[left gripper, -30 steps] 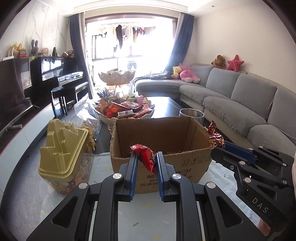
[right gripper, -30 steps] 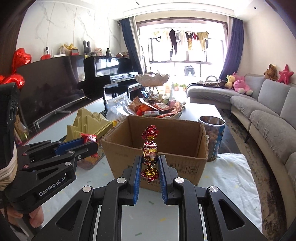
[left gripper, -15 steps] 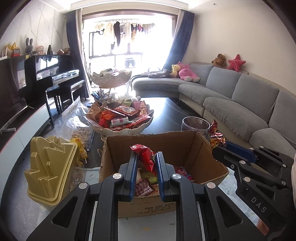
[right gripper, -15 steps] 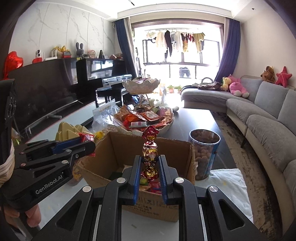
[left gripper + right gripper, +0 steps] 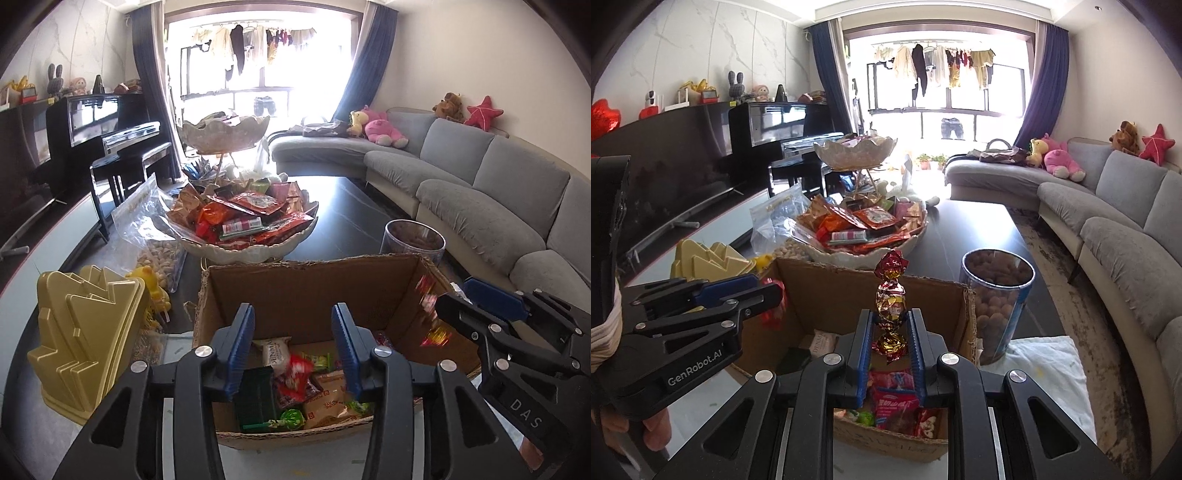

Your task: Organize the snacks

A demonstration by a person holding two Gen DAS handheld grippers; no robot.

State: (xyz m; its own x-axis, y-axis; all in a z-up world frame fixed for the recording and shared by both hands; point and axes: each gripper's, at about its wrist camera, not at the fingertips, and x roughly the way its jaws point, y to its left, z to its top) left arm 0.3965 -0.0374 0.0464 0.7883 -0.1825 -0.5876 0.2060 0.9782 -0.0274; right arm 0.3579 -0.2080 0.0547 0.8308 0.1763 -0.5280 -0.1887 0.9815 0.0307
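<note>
An open cardboard box (image 5: 310, 291) holds several wrapped snacks and also shows in the right wrist view (image 5: 827, 291). My left gripper (image 5: 293, 334) is open above the box, and a red snack packet (image 5: 297, 373), blurred, is below it among the snacks. My right gripper (image 5: 890, 334) is shut on a red and gold foil candy (image 5: 891, 301) and holds it upright over the box. In the left wrist view the right gripper (image 5: 458, 302) is at the box's right edge with the blurred candy (image 5: 430, 314) below it.
A white bowl (image 5: 243, 251) heaped with snack packets stands behind the box, under a raised upper bowl (image 5: 227, 134). A gold lidded container (image 5: 85, 332) and a bag of nuts (image 5: 155, 243) are left. A clear jar of nuts (image 5: 997, 291) is right, by a grey sofa (image 5: 1115, 221).
My left gripper has opened and the red packet has dropped into the box. Both grippers moved forward and higher over the box. The right gripper still holds the candy.
</note>
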